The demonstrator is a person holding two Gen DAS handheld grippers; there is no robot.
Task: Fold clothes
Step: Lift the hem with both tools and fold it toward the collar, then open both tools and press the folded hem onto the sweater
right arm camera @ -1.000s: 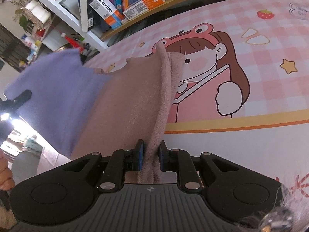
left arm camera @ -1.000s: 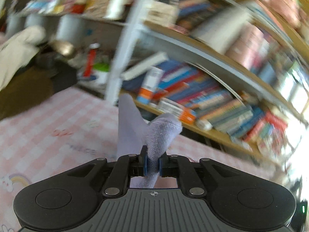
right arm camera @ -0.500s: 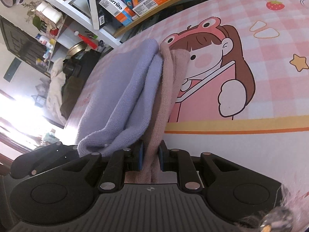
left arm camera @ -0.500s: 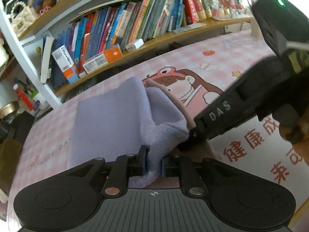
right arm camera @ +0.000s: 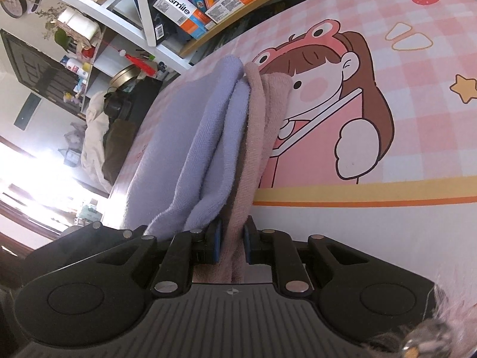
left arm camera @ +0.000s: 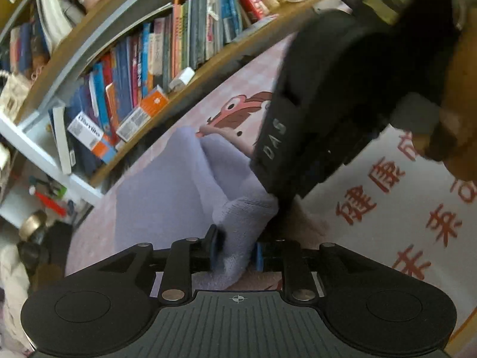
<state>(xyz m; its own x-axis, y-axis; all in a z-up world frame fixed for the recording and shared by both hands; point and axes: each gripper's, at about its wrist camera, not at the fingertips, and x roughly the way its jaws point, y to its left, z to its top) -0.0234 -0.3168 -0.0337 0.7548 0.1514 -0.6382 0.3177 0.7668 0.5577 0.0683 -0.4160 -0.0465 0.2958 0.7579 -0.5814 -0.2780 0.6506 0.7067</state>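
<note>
A knit garment, lavender on one half [left arm camera: 167, 197] and dusty pink on the other [right arm camera: 256, 137], lies folded over on the pink cartoon-print table cover [right arm camera: 417, 137]. My left gripper [left arm camera: 235, 250] has its jaws slightly apart around a bunched lavender corner. My right gripper [right arm camera: 232, 241] is shut on the pink edge, with the lavender layer [right arm camera: 190, 137] lying just to its left. In the left wrist view the right gripper's black body [left arm camera: 316, 113] sits close on the right, over the pink part.
A bookshelf [left arm camera: 167, 59] full of books runs along the far side of the table. A white shelf unit [right arm camera: 98, 38] with bottles and boxes stands at the left. A hand [left arm camera: 459, 125] holds the right gripper. A heap of cloth [right arm camera: 95, 137] lies beyond the table's left edge.
My left gripper swung the lavender half over from the left and brought it down beside my right gripper. The lavender layer now lies against the pink one, and the left jaws have widened.
</note>
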